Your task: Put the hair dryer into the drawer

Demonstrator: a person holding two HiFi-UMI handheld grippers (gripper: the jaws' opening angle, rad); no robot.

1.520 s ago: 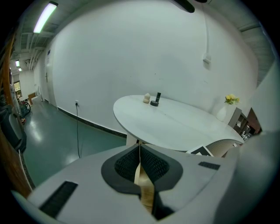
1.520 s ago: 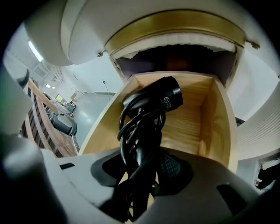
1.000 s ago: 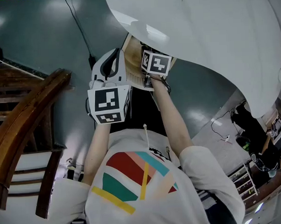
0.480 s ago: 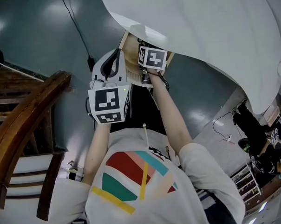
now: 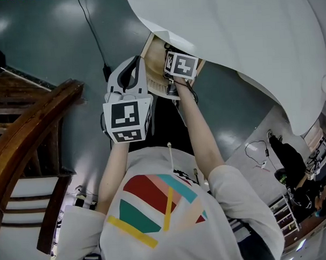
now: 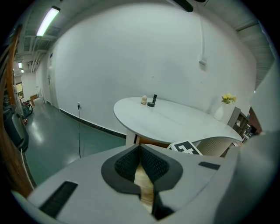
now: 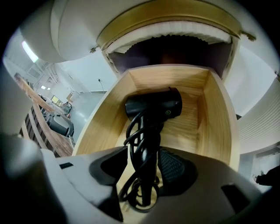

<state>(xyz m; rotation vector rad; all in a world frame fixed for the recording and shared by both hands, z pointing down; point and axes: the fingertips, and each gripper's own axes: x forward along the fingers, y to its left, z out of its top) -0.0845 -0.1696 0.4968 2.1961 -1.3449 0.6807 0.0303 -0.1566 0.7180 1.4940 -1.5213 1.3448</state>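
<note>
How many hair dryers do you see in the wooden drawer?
1: the black hair dryer lies in the drawer, cord looped by its handle. The drawer's near end is hidden.

The hair dryer [image 7: 153,107] is black all over, cord included; the drawer [image 7: 218,127] is pale honey wood with fine straight grain. The left gripper [image 6: 140,153] has a light grey shell and black cross-ribbed pads [image 6: 127,164]; its marker cube [image 5: 124,116] bears black-and-white squares. The table [image 5: 245,37] is plain white, the floor [image 5: 40,46] glossy dark teal. The person's T-shirt [image 5: 173,239] is white with a slanting print (red, teal, green, cream and yellow bars)
</note>
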